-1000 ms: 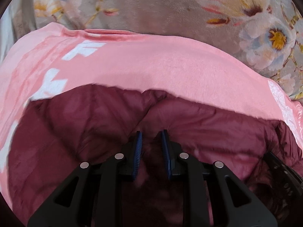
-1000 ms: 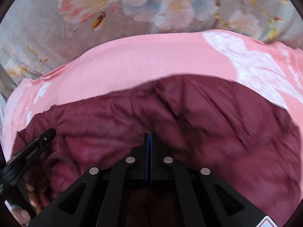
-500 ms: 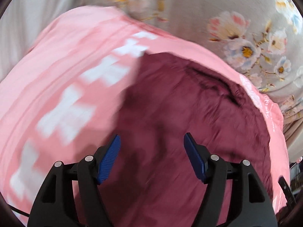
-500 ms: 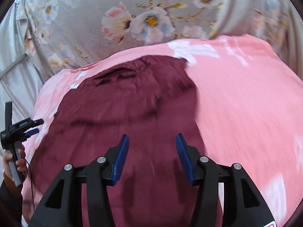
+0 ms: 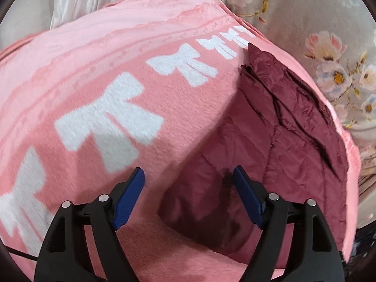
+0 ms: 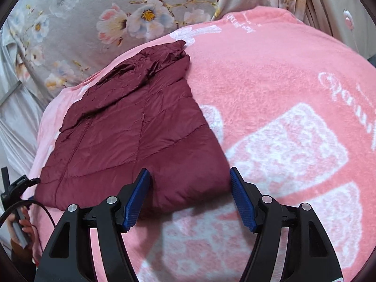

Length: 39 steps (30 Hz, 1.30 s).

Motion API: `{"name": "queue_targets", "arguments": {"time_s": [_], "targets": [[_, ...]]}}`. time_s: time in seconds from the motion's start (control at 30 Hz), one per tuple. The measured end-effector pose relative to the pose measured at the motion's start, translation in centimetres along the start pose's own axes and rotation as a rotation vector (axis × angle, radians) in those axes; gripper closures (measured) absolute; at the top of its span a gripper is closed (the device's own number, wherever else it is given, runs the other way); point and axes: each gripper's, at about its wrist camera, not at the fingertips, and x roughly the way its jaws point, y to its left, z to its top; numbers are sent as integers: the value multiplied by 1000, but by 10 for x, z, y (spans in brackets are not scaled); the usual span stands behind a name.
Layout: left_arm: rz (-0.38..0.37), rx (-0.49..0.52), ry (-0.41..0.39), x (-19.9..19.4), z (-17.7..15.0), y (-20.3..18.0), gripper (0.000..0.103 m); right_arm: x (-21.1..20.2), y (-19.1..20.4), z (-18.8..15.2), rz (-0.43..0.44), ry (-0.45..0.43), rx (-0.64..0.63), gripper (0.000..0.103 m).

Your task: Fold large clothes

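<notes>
Left gripper (image 5: 189, 196): your jaws are spread wide, holding nothing.
Right gripper (image 6: 190, 198): also wide apart, empty.
Jacket (image 6: 131, 129): maroon, folded, lying on the pink blanket (image 6: 270, 82).
Cut off: your left view loses the jacket's (image 5: 293, 129) near edge behind the fingers.
Right view only: your left hand (image 6: 22, 225), partly cropped at the frame edge.

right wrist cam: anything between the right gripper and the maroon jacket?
Nothing. In the right wrist view the open right gripper frames the folded maroon jacket's near edge, over the pink blanket.
</notes>
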Motion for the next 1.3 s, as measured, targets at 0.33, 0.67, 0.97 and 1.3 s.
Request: {"name": "queue_targets", "arguments": {"time_s": [0.33, 0.67, 0.97, 1.3], "targets": [[-159, 78, 7, -32, -9, -23, 98, -27, 20, 4, 88, -71, -56, 97], [-371, 176, -160, -193, -41, 2, 100, -189, 34, -35, 146, -301, -358, 98], [-402, 190, -348, -278, -29, -5, 99, -259, 47, -10, 219, -503, -314, 98], [-139, 242, -356, -158, 60, -93, 98, -104, 59, 109, 79, -412, -128, 99]]}}
